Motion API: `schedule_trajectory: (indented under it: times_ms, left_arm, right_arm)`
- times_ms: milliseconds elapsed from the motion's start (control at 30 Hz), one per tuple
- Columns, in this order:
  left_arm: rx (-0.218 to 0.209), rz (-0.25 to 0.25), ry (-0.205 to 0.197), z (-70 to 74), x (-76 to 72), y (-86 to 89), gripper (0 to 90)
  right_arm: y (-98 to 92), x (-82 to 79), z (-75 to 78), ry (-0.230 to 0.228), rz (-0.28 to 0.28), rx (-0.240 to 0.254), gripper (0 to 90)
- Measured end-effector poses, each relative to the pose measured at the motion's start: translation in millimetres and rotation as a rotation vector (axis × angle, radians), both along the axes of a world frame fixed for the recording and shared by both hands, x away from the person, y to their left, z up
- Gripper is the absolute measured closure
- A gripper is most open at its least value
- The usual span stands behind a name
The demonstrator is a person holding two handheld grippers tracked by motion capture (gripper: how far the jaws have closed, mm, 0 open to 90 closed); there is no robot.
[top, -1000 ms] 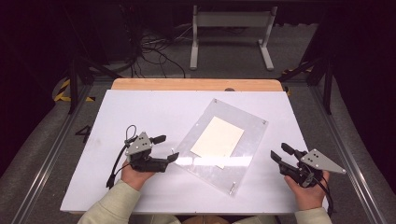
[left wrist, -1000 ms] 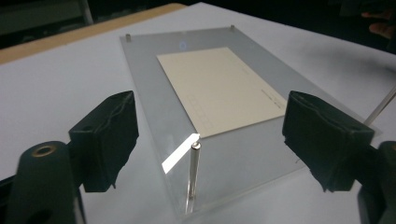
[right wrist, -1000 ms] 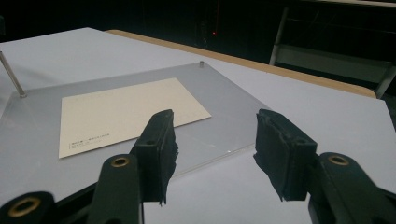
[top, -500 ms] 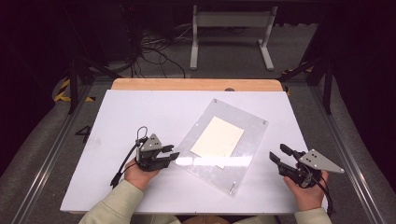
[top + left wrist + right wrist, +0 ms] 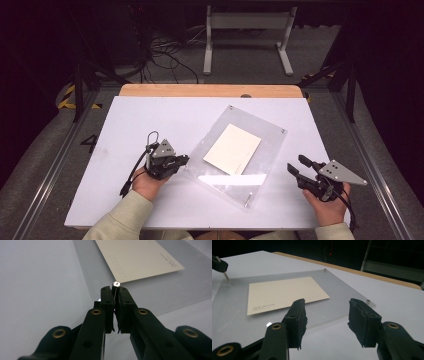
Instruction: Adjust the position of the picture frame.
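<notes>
A clear acrylic plate (image 5: 260, 172) lies on the white table (image 5: 150, 120) with a cream card (image 5: 232, 149) on it. A small metal pin (image 5: 116, 284) stands at the plate's left corner. My left gripper (image 5: 186, 159) is at that corner; its jaws have just been closing and now pinch the pin's shaft, as the left gripper view (image 5: 115, 293) shows. The pin (image 5: 226, 276) and the left jaw tip also appear far off in the right gripper view. My right gripper (image 5: 296, 163) rests right of the plate, open, with nothing between its fingers (image 5: 327, 312).
More small pins stand at the plate's other corners (image 5: 247, 201) (image 5: 283, 131) (image 5: 230, 106). A wooden strip (image 5: 210, 90) edges the table's far side. Beyond it are floor cables (image 5: 165, 55) and a metal stand (image 5: 247, 30).
The left gripper moved right to the plate's left corner and its jaws went from wide open to closed on the pin. The right gripper stayed still.
</notes>
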State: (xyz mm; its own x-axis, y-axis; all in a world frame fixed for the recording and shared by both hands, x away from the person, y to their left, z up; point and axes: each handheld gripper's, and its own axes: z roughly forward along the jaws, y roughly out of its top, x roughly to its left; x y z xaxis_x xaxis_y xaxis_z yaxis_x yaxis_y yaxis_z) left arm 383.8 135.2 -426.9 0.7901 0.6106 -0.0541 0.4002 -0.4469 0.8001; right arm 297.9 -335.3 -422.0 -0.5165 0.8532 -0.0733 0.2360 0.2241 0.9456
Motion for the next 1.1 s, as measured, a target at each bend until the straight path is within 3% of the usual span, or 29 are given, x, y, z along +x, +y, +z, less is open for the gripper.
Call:
schedule_trajectory:
  times_ms: [167, 267, 333, 400, 467, 633, 667, 700, 733, 800, 833, 900, 967, 1033, 1100]
  left_arm:
    - [-0.030, 0.085, -0.023, 8.8, 17.8, 3.8, 84.9]
    - [-0.050, 0.124, -0.016, 9.2, 26.8, 4.8, 84.9]
    - [-0.060, 0.157, -0.032, 6.8, 35.6, 6.3, 84.8]
    - [-0.083, 0.198, -0.023, 1.3, 46.7, 8.9, 84.4]
    - [-0.074, 0.230, -0.028, -4.1, 53.9, 9.5, 84.3]
    - [-0.060, 0.271, 0.016, -18.5, 63.7, 9.8, 83.8]
    - [-0.083, 0.274, 0.024, -19.2, 64.0, 11.2, 83.2]
    - [-0.106, 0.267, 0.033, -18.6, 64.8, 13.2, 81.4]
    - [-0.134, 0.278, 0.041, -17.1, 64.3, 13.9, 72.7]
    - [-0.145, 0.291, 0.029, -11.9, 61.4, 15.6, 52.4]
    - [-0.155, 0.289, 0.026, -8.6, 57.9, 15.3, 45.6]
    - [-0.141, 0.270, -0.020, 0.3, 48.1, 11.7, 35.1]
    - [-0.128, 0.234, -0.076, 9.2, 36.3, 5.8, 33.3]
    - [-0.144, 0.161, -0.128, 19.3, 19.4, -4.0, 32.8]
    - [-0.165, 0.077, -0.145, 25.1, 5.0, -13.7, 32.8]
  right_arm:
    - [1.6, -0.4, -0.2, 0.008, 0.011, 0.004, 49.0]
    - [2.5, -0.8, -0.5, 0.018, 0.017, 0.005, 49.6]
    - [2.9, -1.2, -1.5, 0.042, 0.033, 0.009, 49.9]
    - [3.2, -2.5, -2.0, 0.048, 0.034, 0.002, 50.3]
    - [2.9, -4.4, -2.2, 0.047, 0.035, -0.001, 50.3]
    - [0.5, -7.6, -2.7, 0.049, 0.031, -0.004, 50.3]
    - [0.2, -7.9, -3.0, 0.051, 0.030, -0.002, 50.3]
    - [0.0, -8.2, -2.9, 0.052, 0.026, -0.005, 50.3]
    - [0.0, -8.3, -3.0, 0.052, 0.027, -0.004, 50.2]
    - [0.3, -8.2, -3.0, 0.053, 0.029, -0.003, 50.1]
    - [0.6, -8.3, -3.0, 0.056, 0.029, -0.004, 50.1]
    - [1.0, -7.9, -3.0, 0.055, 0.032, -0.005, 50.0]
    - [1.0, -7.5, -2.7, 0.053, 0.034, -0.006, 49.9]
    - [1.3, -7.0, -2.6, 0.052, 0.035, -0.004, 49.8]
    - [2.1, -6.4, -2.8, 0.054, 0.038, -0.005, 49.7]
